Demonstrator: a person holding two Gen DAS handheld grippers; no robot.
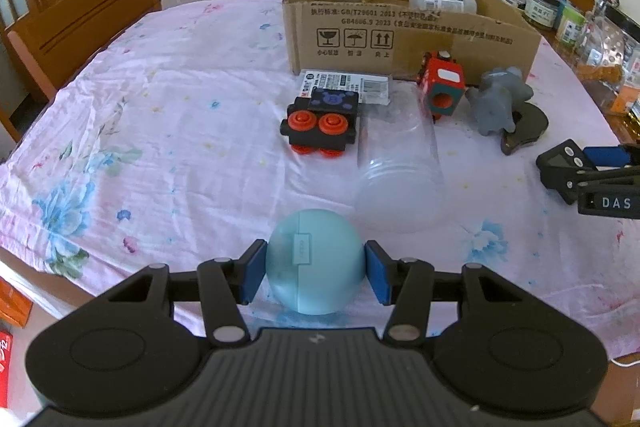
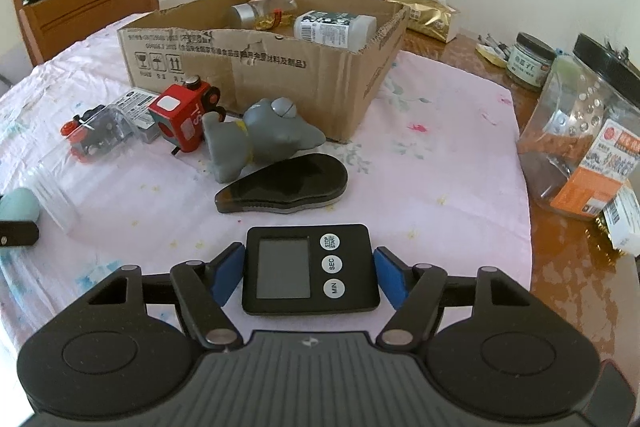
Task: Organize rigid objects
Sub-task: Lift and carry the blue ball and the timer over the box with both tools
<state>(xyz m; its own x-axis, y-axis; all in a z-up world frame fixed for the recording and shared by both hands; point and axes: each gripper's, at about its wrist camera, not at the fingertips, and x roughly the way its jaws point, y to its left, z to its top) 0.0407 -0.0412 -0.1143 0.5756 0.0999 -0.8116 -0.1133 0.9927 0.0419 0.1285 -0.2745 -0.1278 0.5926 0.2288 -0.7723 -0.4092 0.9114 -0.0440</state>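
Cardboard box (image 2: pixel 320 83) sits open-topped far back on the surface (image 1: pixel 180 107), which wears a pink flowered cloth, and holds a glass jar (image 2: pixel 260 11) and a labelled white bottle (image 2: pixel 336 27). Just in front of the box lie a red block toy (image 2: pixel 180 119), a grey elephant figure (image 2: pixel 256 135), a dark flat case (image 2: pixel 284 183), a black toy with red wheels (image 1: pixel 320 123) and a clear plastic cup (image 1: pixel 400 179) on its side. Nearer than all these, the left tongs (image 1: pixel 316 269) are clamped on a pale blue egg-shaped case (image 1: pixel 316 263), pads against both its sides. The right tongs (image 2: pixel 308 273) grip a black digital timer (image 2: pixel 310 271) (pads touching its two edges).
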